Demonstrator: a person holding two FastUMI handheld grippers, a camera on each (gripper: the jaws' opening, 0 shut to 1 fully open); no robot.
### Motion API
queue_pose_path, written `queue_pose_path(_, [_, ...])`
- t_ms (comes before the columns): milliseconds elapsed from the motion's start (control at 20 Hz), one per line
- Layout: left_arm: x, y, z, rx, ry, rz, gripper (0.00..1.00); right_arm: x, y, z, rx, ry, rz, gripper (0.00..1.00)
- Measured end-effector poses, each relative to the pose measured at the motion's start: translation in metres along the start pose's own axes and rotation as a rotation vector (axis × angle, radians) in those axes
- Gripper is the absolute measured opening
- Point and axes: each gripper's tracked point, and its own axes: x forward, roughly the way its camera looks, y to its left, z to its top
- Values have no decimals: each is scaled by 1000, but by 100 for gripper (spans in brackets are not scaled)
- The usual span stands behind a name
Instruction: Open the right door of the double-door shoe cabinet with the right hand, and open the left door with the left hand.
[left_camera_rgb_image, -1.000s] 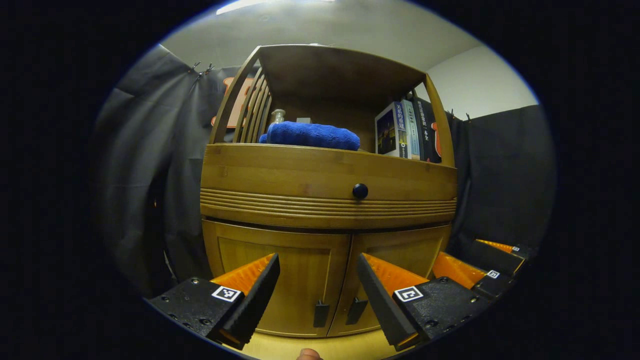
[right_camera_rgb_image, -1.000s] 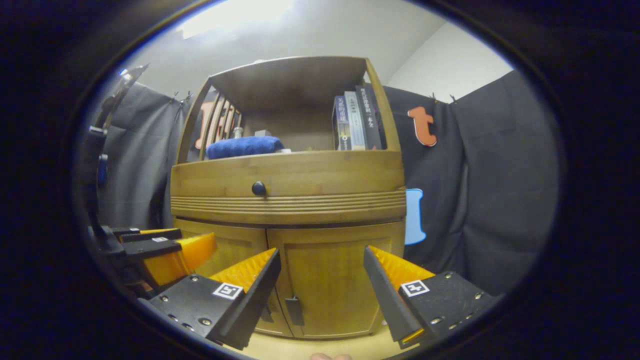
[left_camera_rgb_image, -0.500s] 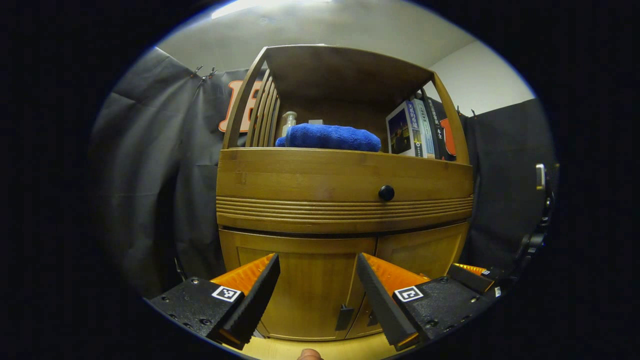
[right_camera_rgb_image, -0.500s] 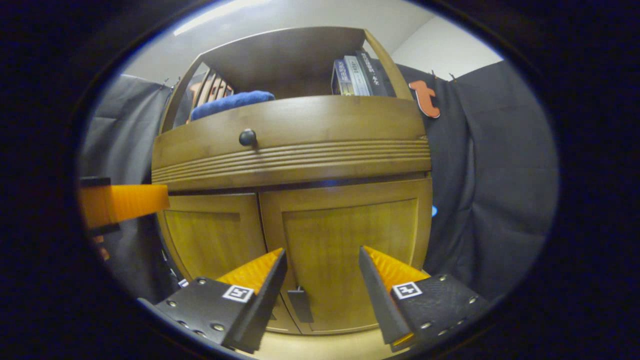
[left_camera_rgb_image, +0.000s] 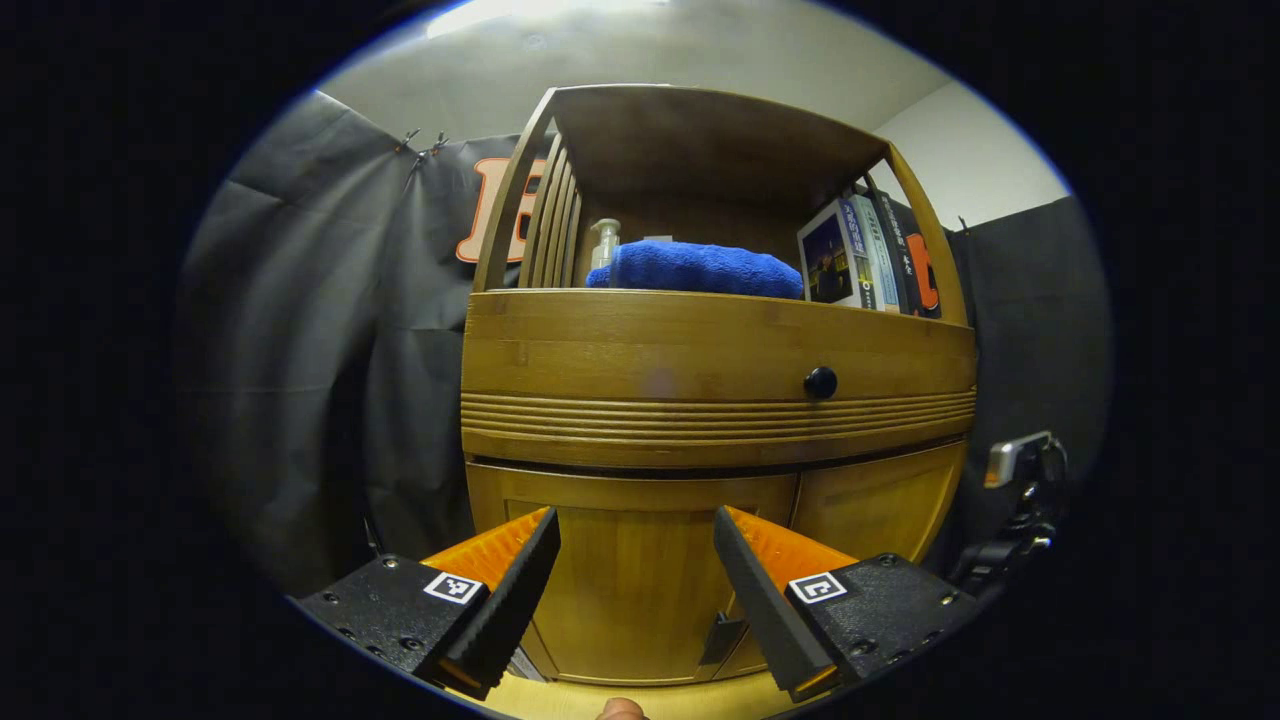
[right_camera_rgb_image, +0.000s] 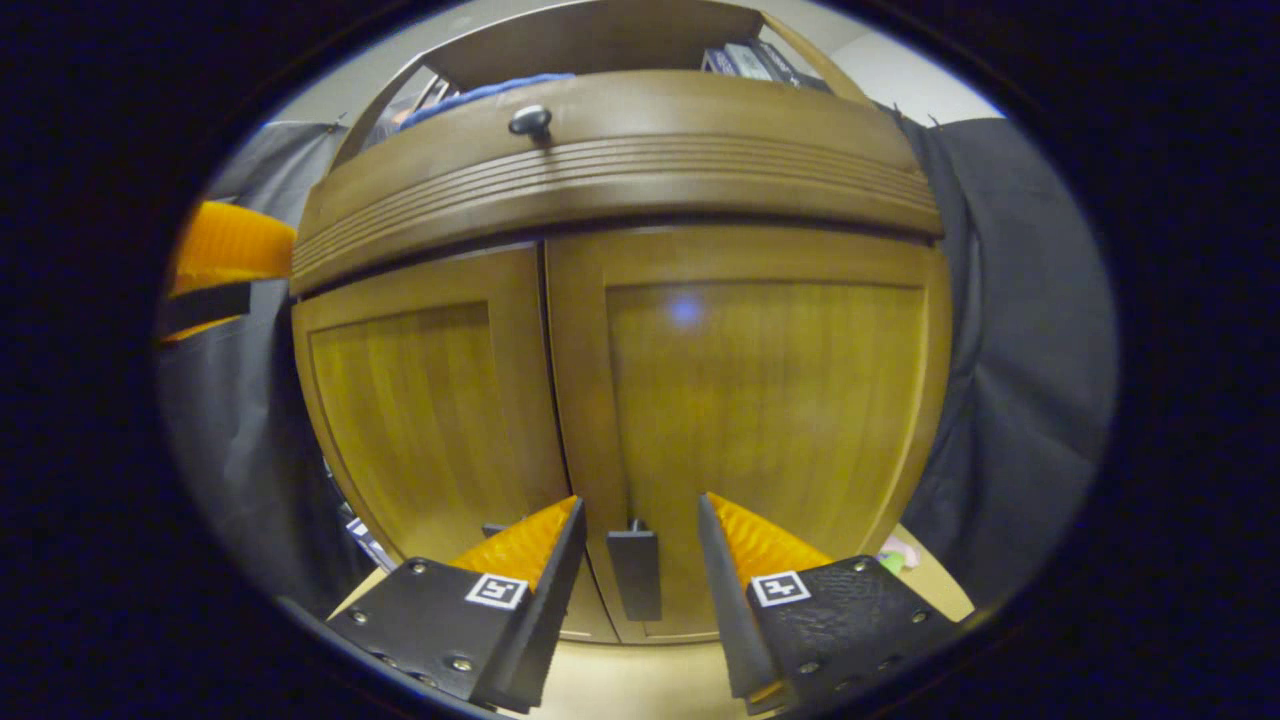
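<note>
The right door (right_camera_rgb_image: 760, 400) is shut, its handle (right_camera_rgb_image: 634, 572) standing between the parted fingers of the right gripper (right_camera_rgb_image: 632, 545), untouched. This looks like the approach step: next the fingers should close on the handle and pull outward. The left door (left_camera_rgb_image: 620, 590) is shut too; its handle (left_camera_rgb_image: 722, 638) sits beside the left gripper (left_camera_rgb_image: 632, 545), whose fingers are apart. Both grippers are near the doors' meeting edge, so swing room seems tight.
</note>
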Motion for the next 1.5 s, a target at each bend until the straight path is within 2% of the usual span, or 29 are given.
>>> queue_pose_path(50, [1, 4, 0, 2, 1, 5, 95, 6, -4, -3, -5, 11, -26, 67])
queue_pose_path(100, [2, 7, -1, 4, 4, 9, 96, 11, -4, -4, -3, 19, -24, 43])
queue_pose_path(400, [14, 19, -11, 0, 25, 21, 96, 33, -3, -26, -17, 38, -54, 45])
queue_pose_path(450, [15, 20, -12, -1, 26, 22, 96, 30, -1, -22, -18, 41, -61, 29])
queue_pose_path(500, [17, 21, -13, -5, 27, 21, 96, 28, -2, -19, -26, 34, -62, 32])
queue_pose_path(600, [19, 22, -14, -10, 27, 17, 96, 27, -1, -20, -18, 36, -84, 32])
queue_pose_path(850, [22, 29, -13, 0, 33, 23, 96, 25, -3, -21, 13, 41, -141, 30])
queue_pose_path(900, [22, 32, -13, 0, 32, 27, 92, 25, -3, -21, 23, 41, -152, 30])
queue_pose_path(950, [21, 33, -12, -3, 29, 28, 92, 24, -4, -22, 28, 41, -160, 25])
queue_pose_path(1000, [20, 34, -11, -5, 28, 25, 96, 22, -5, -22, 29, 42, -166, 25])
queue_pose_path(1050, [19, 35, -11, -3, 28, 22, 96, 18, -5, -23, 26, 42, -169, 25])
queue_pose_path(1100, [18, 36, -11, 0, 27, 23, 95, 16, -6, -24, 25, 42, -171, 29])
queue_pose_path(1200, [17, 41, -9, 5, 22, 31, 96, 8, -8, -25, 34, 41, -178, 30])
queue_pose_path(1250, [16, 44, -8, 4, 17, 36, 95, 5, -9, -25, 34, 39, -182, 26])
queue_pose_path(1300, [16, 44, -6, 3, 14, 38, 92, 0, -10, -25, 32, 37, -185, 30])
queue_pose_path(1350, [16, 45, -6, 3, 13, 38, 92, -5, -11, -26, 29, 36, -186, 30])
queue_pose_path(1500, [14, 41, -5, 4, 8, 30, 95, -18, -16, -28, 39, 42, -185, 30])
